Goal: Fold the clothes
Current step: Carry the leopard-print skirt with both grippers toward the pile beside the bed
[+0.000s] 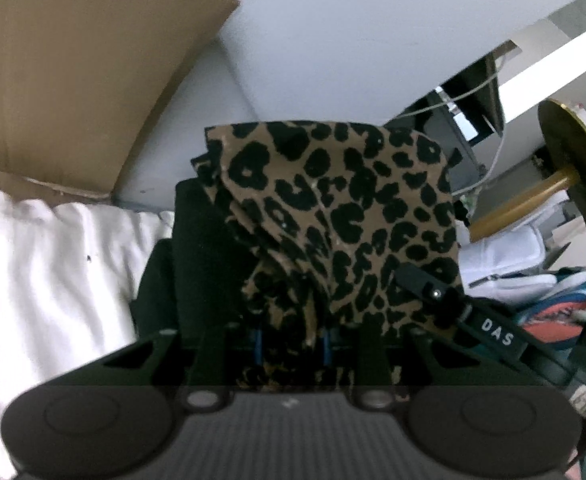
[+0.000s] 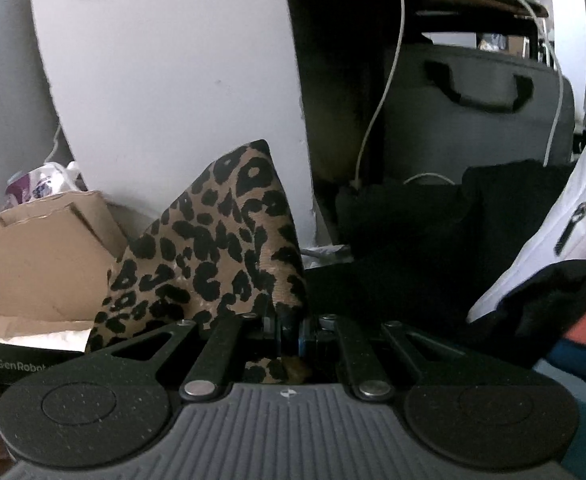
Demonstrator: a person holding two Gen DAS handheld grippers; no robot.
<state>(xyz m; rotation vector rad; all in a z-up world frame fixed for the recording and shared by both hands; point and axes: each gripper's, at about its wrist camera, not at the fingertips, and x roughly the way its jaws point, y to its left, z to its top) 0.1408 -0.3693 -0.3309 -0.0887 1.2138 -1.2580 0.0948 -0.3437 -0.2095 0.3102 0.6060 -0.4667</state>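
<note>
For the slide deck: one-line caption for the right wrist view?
Right hand-held gripper shut on leopard-print garment, cardboard box at left.

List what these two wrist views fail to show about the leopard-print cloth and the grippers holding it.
- Left wrist view: the leopard-print cloth covers the left gripper, so its pads' contact is hidden.
- Right wrist view: the cloth's lower part drops behind the right gripper; which garment it is stays unclear.
- Both views: whatever surface lies under the cloth is blocked by it.
- Left wrist view: the black item behind the cloth is too dark to identify.
</note>
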